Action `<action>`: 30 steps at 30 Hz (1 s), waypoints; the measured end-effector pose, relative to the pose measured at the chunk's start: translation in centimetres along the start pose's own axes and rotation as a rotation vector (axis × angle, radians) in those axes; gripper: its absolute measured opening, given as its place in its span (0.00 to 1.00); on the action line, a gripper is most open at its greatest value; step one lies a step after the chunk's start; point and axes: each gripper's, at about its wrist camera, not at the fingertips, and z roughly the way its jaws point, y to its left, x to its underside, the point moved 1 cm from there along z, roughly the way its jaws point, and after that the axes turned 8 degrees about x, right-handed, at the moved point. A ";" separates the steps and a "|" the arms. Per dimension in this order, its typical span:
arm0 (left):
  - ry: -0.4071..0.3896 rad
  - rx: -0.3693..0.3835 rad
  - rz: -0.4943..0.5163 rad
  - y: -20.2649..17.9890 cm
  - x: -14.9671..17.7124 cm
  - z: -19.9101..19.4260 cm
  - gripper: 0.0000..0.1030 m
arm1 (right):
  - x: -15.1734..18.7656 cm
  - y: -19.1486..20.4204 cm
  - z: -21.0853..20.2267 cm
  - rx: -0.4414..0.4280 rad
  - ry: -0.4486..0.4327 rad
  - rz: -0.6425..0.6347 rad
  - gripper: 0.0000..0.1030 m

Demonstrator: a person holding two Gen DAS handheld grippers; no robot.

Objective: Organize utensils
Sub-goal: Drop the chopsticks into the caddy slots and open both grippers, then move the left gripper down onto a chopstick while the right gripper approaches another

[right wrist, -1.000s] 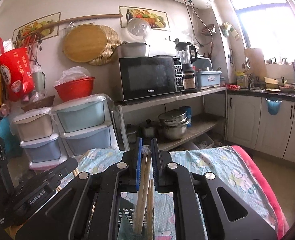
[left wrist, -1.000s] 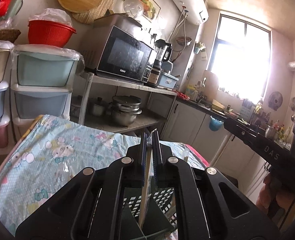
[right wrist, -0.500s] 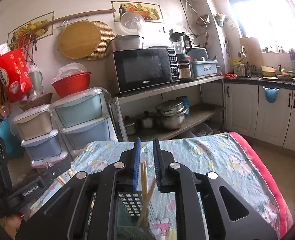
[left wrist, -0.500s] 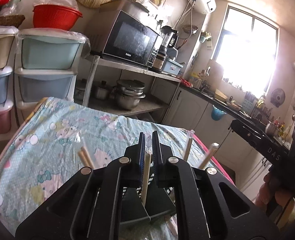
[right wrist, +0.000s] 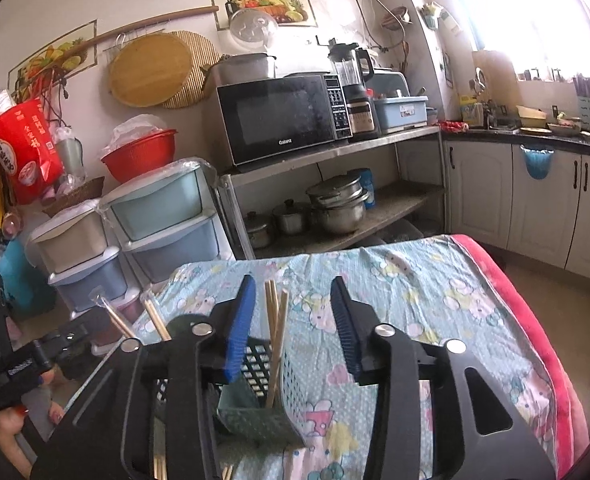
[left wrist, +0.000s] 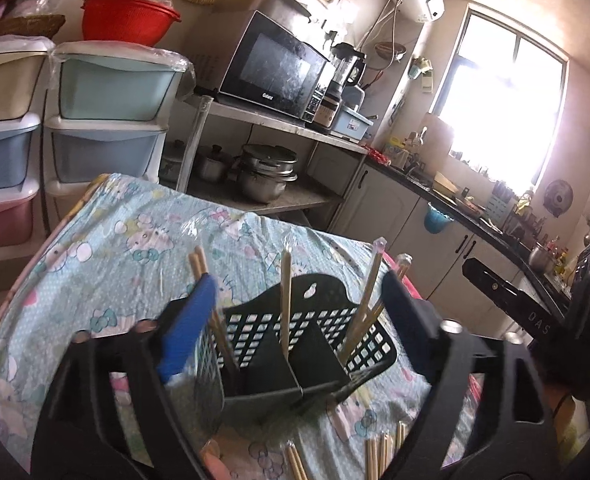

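Left gripper [left wrist: 295, 300] tilted downward, jaws just opened wide, nothing gripped; black mesh plastic utensil caddy [left wrist: 307, 344] directly ahead between fingers, pale wooden chopstick [left wrist: 285, 304] standing inside. Right gripper [right wrist: 291, 316] tilted downward, jaws just parted partway, bamboo chopsticks [right wrist: 275, 336] loose between.

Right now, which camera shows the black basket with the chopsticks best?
The left wrist view. There the black basket sits in the middle, showing its mesh back and inner dividers with chopsticks standing up. The right wrist view shows only a corner of it, mostly hidden behind the gripper.
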 end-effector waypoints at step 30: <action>0.097 -0.076 -0.041 2.1 5.0 -4.5 0.90 | 5.7 2.4 -5.3 -0.075 0.132 -0.122 0.51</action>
